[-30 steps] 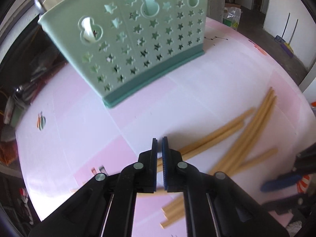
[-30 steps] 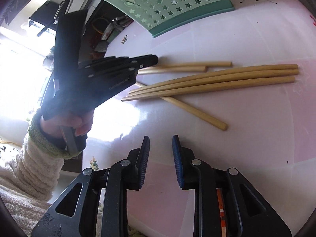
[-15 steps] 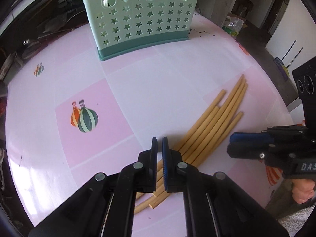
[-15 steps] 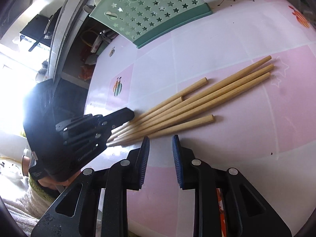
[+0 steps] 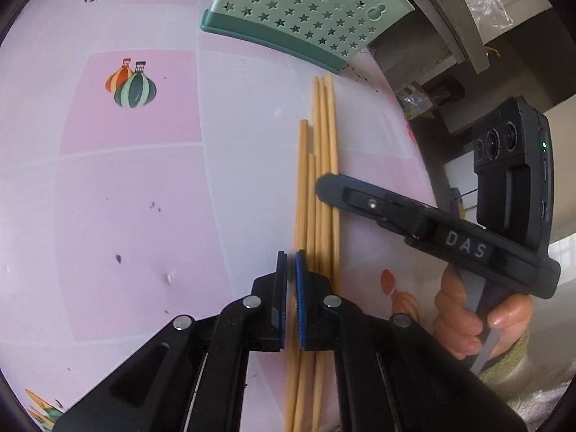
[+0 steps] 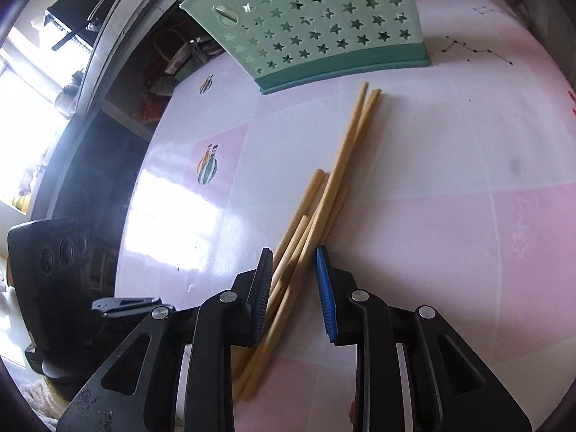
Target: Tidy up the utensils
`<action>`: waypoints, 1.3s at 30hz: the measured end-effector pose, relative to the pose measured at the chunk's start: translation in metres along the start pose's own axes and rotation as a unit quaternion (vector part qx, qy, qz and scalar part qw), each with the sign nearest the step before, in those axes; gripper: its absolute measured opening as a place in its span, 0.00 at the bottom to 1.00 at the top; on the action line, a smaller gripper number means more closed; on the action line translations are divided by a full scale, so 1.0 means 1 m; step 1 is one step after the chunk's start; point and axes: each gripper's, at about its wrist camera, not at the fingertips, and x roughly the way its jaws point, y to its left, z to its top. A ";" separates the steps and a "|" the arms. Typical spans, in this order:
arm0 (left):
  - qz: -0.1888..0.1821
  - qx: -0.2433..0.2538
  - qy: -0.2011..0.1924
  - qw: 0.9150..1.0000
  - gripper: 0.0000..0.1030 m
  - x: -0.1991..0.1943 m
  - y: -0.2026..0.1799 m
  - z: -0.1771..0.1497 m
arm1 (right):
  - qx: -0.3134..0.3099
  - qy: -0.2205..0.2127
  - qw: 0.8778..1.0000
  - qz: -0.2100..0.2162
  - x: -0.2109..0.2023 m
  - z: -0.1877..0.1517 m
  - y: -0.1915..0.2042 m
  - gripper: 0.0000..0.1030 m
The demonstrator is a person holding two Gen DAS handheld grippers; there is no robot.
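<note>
My left gripper is pinched together and empty beside the chopsticks, bunched on the pink table before the green caddy, while my right gripper straddles them, pads apart, ready to clamp.

Daylight floods in from a window at the far left of my right view — blown out to white, and it throws a hard glare patch on the glossy pink surface. My left view is evenly bright, colours slightly washed. Both pictures bend strongly at the edges, with dark corners. Focus is mostly crisp — only the chopsticks look faintly smeared.
</note>
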 end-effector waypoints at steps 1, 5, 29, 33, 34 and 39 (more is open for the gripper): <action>-0.005 -0.005 -0.005 1.000 0.03 0.001 -0.001 -0.002 | -0.009 0.001 1.000 -0.004 0.001 0.002 0.002 0.25; -0.011 -0.016 -0.025 0.999 0.03 0.002 -0.007 -0.009 | -0.028 -0.002 0.999 -0.019 0.005 0.007 0.006 0.25; 0.085 0.066 -0.106 0.989 0.23 -0.001 -0.028 -0.026 | -0.044 -0.054 0.988 -0.137 -0.015 -0.028 -0.006 0.05; 0.122 0.080 -0.113 0.983 0.23 0.004 -0.033 -0.021 | -0.034 -0.061 0.988 -0.140 -0.022 -0.035 -0.015 0.05; 0.127 0.080 -0.115 0.982 0.23 0.004 -0.032 -0.020 | -0.029 -0.062 0.988 -0.138 -0.025 -0.036 -0.017 0.05; 0.152 0.083 -0.126 0.977 0.23 0.003 -0.029 -0.016 | -0.018 -0.060 0.990 -0.130 -0.027 -0.037 -0.024 0.05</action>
